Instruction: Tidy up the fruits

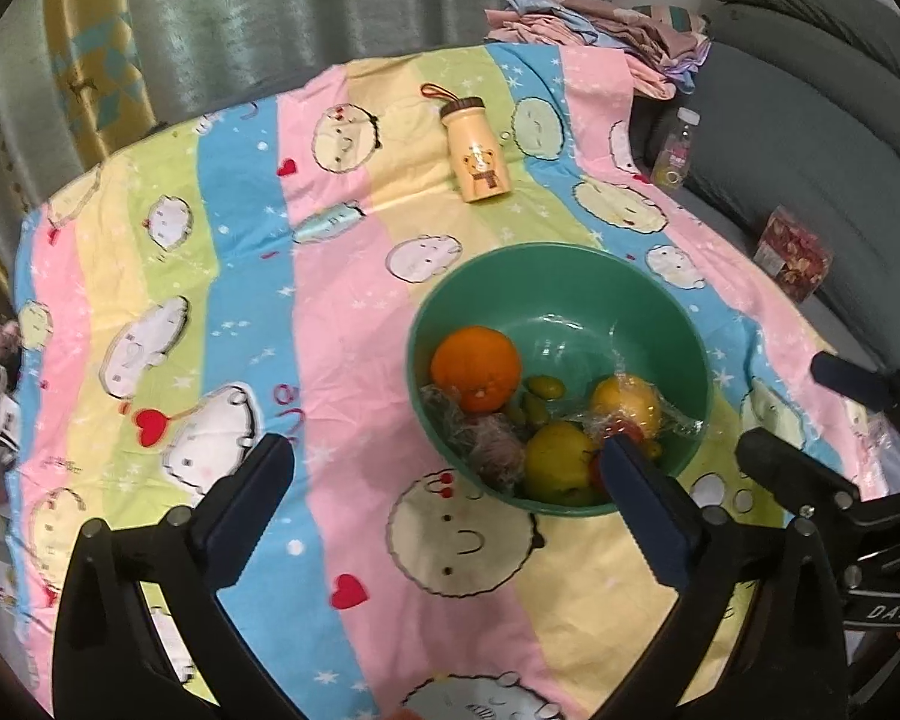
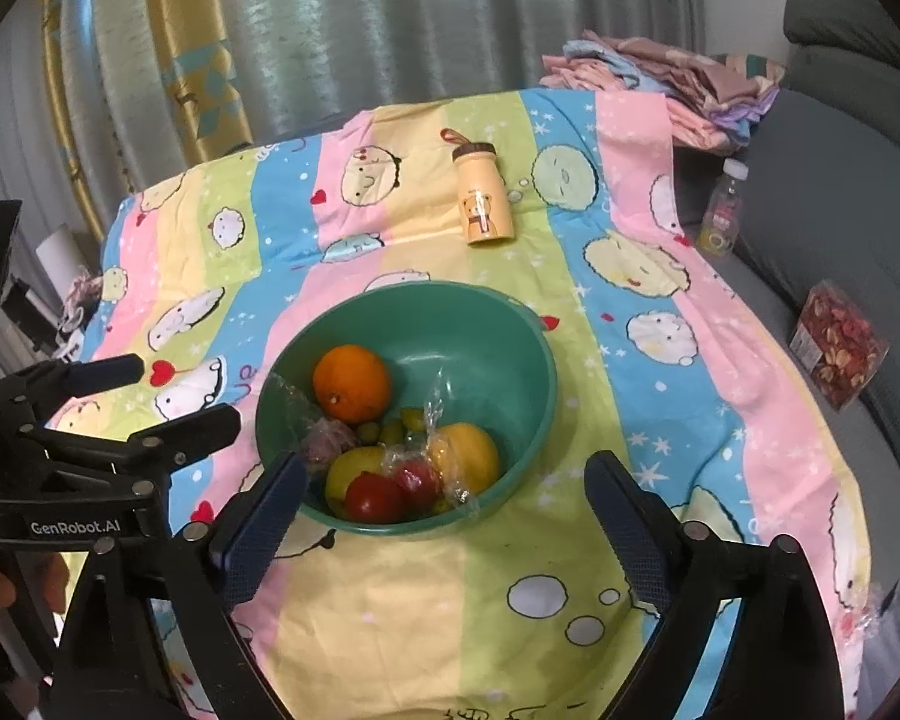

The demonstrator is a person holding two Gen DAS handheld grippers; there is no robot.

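A green bowl [image 1: 618, 294] [image 2: 498, 324] stands on the striped cartoon cloth. Inside lie an orange [image 1: 475, 367] [image 2: 350, 383], a yellow fruit under clear wrap [image 1: 625, 403] [image 2: 465, 456], a yellow-green fruit [image 1: 555, 461] [image 2: 348, 471], a red tomato [image 2: 375, 497], small green fruits [image 1: 543, 387] [image 2: 390, 429] and a dark wrapped fruit [image 1: 498, 450] [image 2: 324, 441]. My left gripper [image 1: 444, 468] is open above the cloth, left of and near the bowl, nothing between its fingers. My right gripper [image 2: 444, 483] is open, its fingers either side of the bowl's near rim, touching nothing.
A yellow bear-print bottle [image 1: 477, 150] [image 2: 483, 195] stands beyond the bowl. Folded cloths [image 1: 600, 30] [image 2: 672, 84] are piled at the back right. On the grey sofa [image 1: 810, 138] sit a small clear bottle [image 1: 675, 150] [image 2: 720, 216] and a red patterned box [image 1: 795, 252] [image 2: 837, 342].
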